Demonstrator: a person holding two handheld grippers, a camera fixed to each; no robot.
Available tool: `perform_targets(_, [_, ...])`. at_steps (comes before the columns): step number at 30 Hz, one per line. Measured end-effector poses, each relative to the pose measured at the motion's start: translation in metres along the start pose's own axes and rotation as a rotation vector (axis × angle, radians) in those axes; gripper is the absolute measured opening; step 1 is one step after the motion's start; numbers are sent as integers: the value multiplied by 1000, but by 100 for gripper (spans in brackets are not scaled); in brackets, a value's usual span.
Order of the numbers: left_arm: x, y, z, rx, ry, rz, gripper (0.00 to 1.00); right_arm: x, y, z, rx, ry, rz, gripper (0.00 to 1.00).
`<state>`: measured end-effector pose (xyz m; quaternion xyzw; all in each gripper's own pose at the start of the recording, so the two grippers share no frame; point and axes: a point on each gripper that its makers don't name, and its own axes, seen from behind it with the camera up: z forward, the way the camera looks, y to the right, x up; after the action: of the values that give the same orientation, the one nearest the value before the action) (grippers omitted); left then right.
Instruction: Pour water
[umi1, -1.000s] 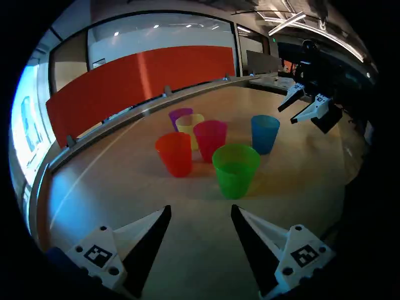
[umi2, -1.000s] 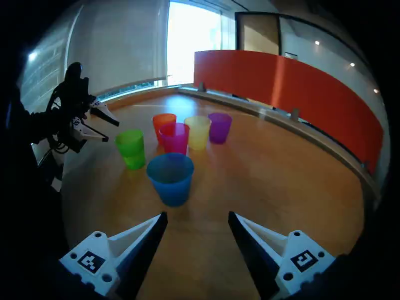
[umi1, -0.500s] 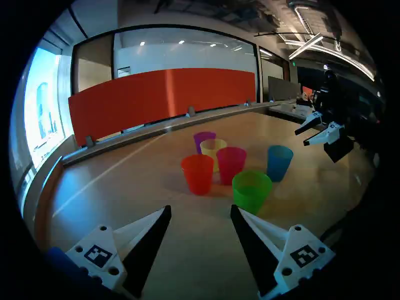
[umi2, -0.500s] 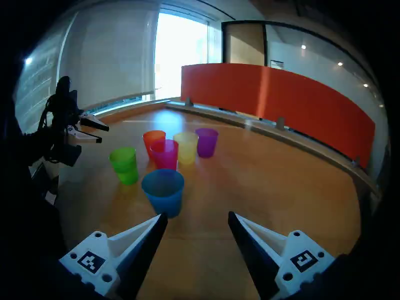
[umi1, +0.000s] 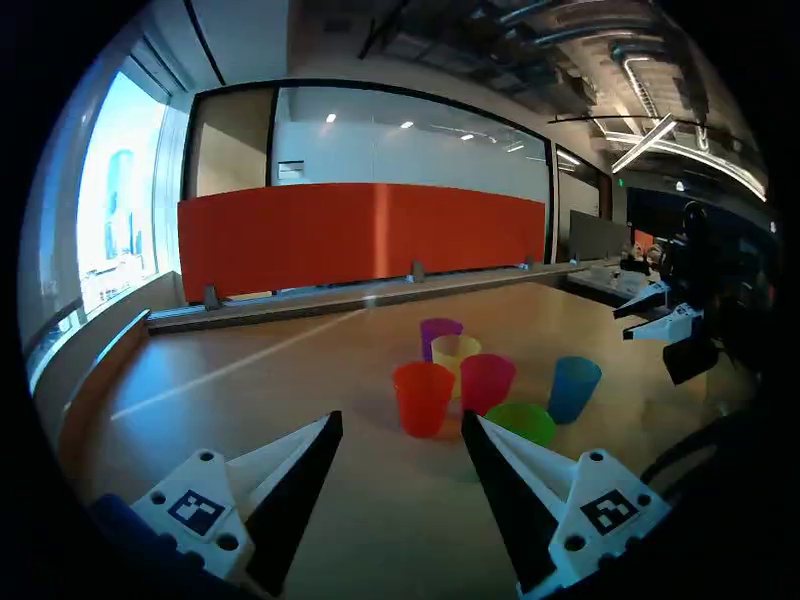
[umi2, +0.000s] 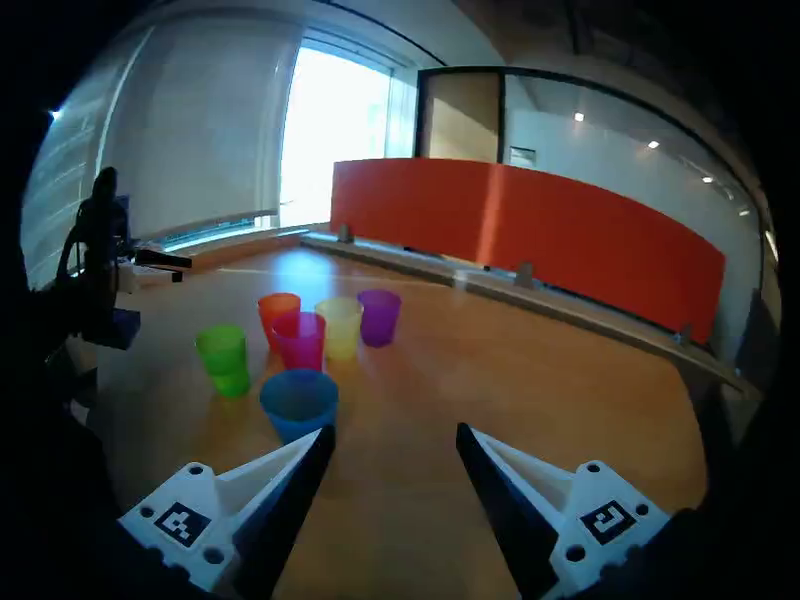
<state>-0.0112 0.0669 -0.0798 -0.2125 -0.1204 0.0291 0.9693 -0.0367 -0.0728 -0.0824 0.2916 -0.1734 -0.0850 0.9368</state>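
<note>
Wooden tabletop (umi1: 250, 390) is carrying six clustered plastic cups (umi1: 487, 378) near you. You are holding left gripper (umi1: 400, 415) and right gripper (umi2: 393, 428) open, empty. Cups are likely light, squashable: grip mid-wall, gently.

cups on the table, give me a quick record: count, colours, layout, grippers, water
count: six
colours: green cup, orange cup, pink cup, yellow cup, purple cup, blue cup
layout: all upright, clustered on the wooden table; blue cup nearest the right gripper
grippers: left gripper open, right gripper open, both holding nothing
water: cannot tell
</note>
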Motion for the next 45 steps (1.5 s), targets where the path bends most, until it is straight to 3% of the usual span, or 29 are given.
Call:
perform_targets(21, [47, -16, -10, 126, 221, -155, 88, 46, 40, -6, -292, 222, 42, 100])
perform_targets(30, [58, -21, -14, 163, 285, -144, 88, 55, 49, -11, -353, 265, 41, 100])
perform_targets(36, [63, -27, -18, 185, 324, -170, 88, 62, 57, -13, -400, 299, 44, 99])
perform_targets(45, [70, -29, -16, 207, 348, -147, 88, 64, 61, -13, -420, 323, 76, 99])
